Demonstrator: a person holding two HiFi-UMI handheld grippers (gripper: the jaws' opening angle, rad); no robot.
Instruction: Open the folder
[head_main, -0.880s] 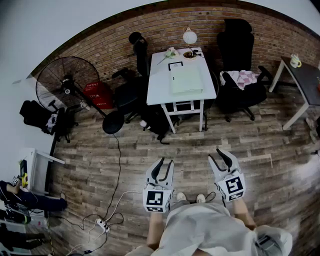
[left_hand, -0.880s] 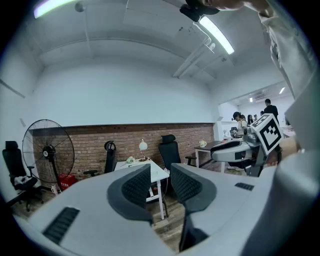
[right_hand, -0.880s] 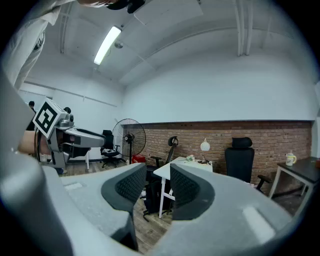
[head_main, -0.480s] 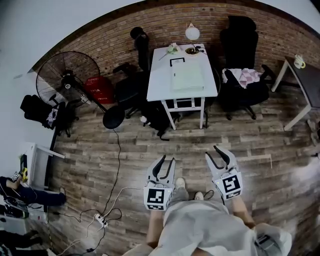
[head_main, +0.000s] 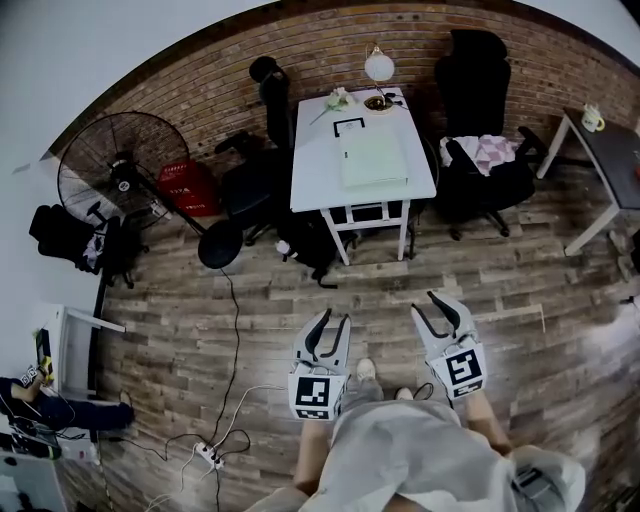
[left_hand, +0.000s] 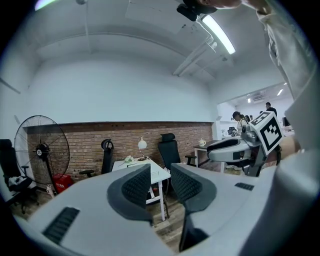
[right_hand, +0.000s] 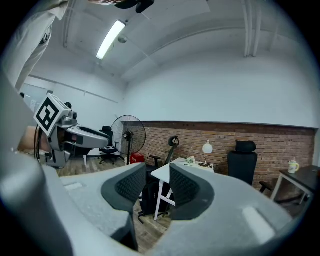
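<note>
The pale green folder (head_main: 373, 160) lies shut on the white table (head_main: 315, 170) by the brick wall, far ahead of me across the wooden floor. My left gripper (head_main: 333, 320) and right gripper (head_main: 426, 303) are held side by side in front of my body, well short of the table. Both are open with nothing between the jaws. In the left gripper view the gripper (left_hand: 160, 172) frames the distant table (left_hand: 156, 176). The right gripper (right_hand: 157, 174) points at the same table (right_hand: 161, 172).
A desk lamp (head_main: 379, 68) stands at the table's back edge, and a black bag (head_main: 305, 245) sits under it. Black office chairs (head_main: 480, 180) flank the table. A floor fan (head_main: 110, 175) stands left, a dark side table (head_main: 610, 150) right. Cables and a power strip (head_main: 208, 455) lie near my feet.
One foot has stepped forward and the head view has swung a little. Both grippers keep their place in front of my body, jaws as before.
</note>
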